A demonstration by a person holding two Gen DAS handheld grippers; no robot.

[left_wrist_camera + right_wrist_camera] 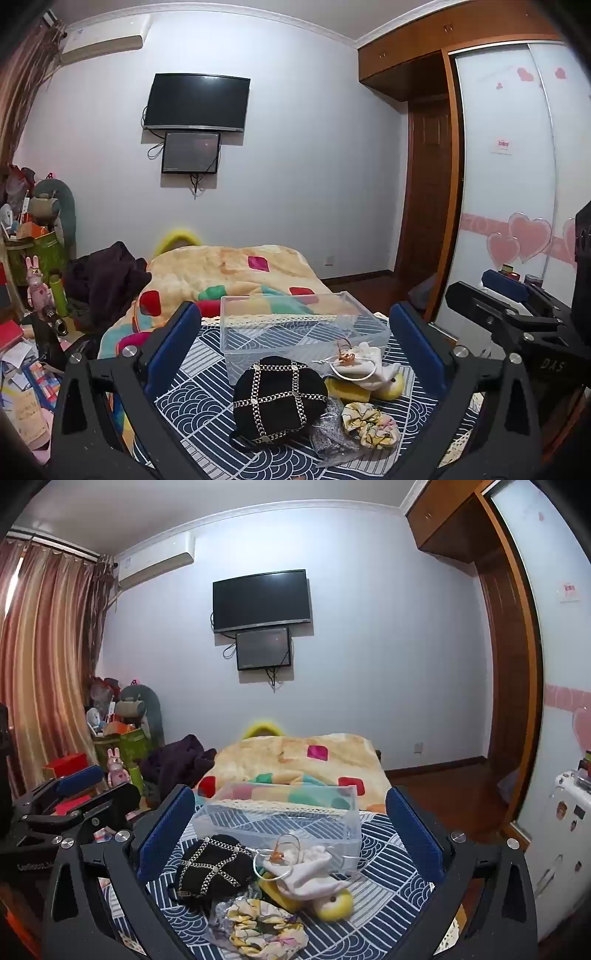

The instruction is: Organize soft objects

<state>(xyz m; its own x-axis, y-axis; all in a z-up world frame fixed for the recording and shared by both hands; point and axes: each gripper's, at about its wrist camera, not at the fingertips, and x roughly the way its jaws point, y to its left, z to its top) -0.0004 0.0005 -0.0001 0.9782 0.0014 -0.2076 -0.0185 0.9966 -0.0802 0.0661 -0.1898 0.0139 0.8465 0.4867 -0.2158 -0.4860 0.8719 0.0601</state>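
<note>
Overall, both grippers hover level over a bed, side by side, jaws spread as wide as they go and gripping nothing. Left gripper [295, 347]: blue pads far apart, framing the pile without touching it. Leftmost on the navy patterned cloth [207, 373] lies a black beret [279, 400] crossed with pale chain trim, resting flat just in front of the clear plastic box [295, 325], which stands upright and looks empty. Right of the beret, a crinkled clear bag [328, 432], then a yellow floral scrunchie [369, 424] touching it. Behind the scrunchie, a white drawstring pouch [365, 363] lies on top of a yellow plush toy [388, 386], near the box's front right corner. Right gripper [291, 830]: same wide stance, pads clear of everything; in its view the beret [212, 864] sits left, the pouch [306, 867] centre, the plush [334, 904] below it, the scrunchie [262, 930] nearest the camera. Beyond the box, a patchwork fleece blanket [236, 269] covers the bed; a wall television [197, 101] hangs above.
</note>
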